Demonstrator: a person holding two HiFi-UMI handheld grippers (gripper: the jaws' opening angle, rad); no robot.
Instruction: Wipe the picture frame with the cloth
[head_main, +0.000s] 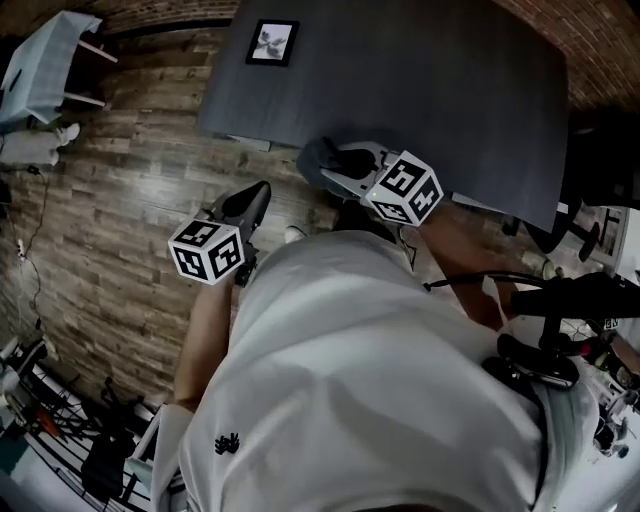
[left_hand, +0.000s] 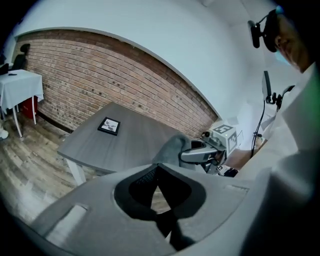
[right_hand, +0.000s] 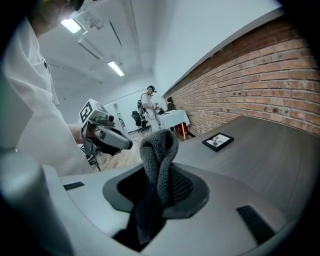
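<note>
A small black picture frame lies flat near the far left corner of the dark grey table; it also shows in the left gripper view as the frame and in the right gripper view as the frame. My right gripper hovers at the table's near edge, shut on a grey cloth that folds up out of its jaws. The cloth is well short of the frame. My left gripper is over the floor beside the table, shut with nothing in it; its closed jaws point at the table.
A brick wall runs behind the table. A small table with a white cover stands far left on the wood floor. A person stands far off. Stands and cables crowd the right side.
</note>
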